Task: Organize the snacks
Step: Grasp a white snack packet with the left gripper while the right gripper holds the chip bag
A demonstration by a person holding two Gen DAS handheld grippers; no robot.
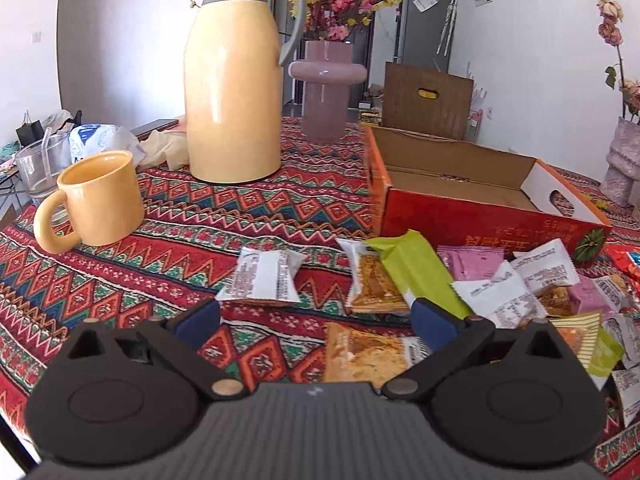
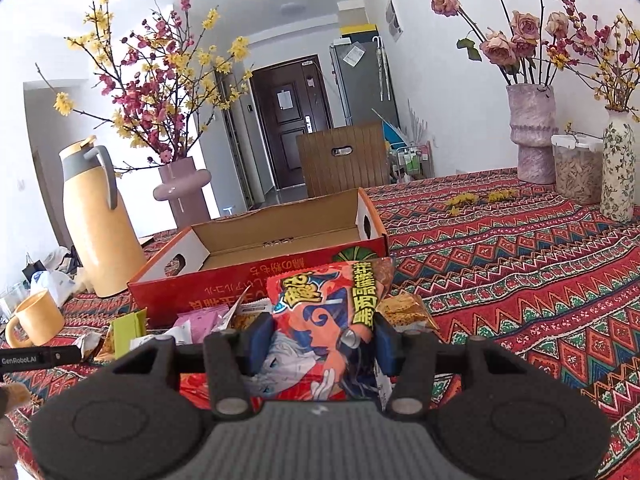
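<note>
I read "GenRobot.AI" in white on the black bar [image 2: 40, 357] at the left edge of the right wrist view. Print on the red box [image 2: 256, 280] and snack bag [image 2: 324, 320] is not legible to me.

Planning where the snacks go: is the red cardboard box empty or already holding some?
Apparently empty: the red box shows bare cardboard floor inside in both views; snack packets lie outside it.
</note>
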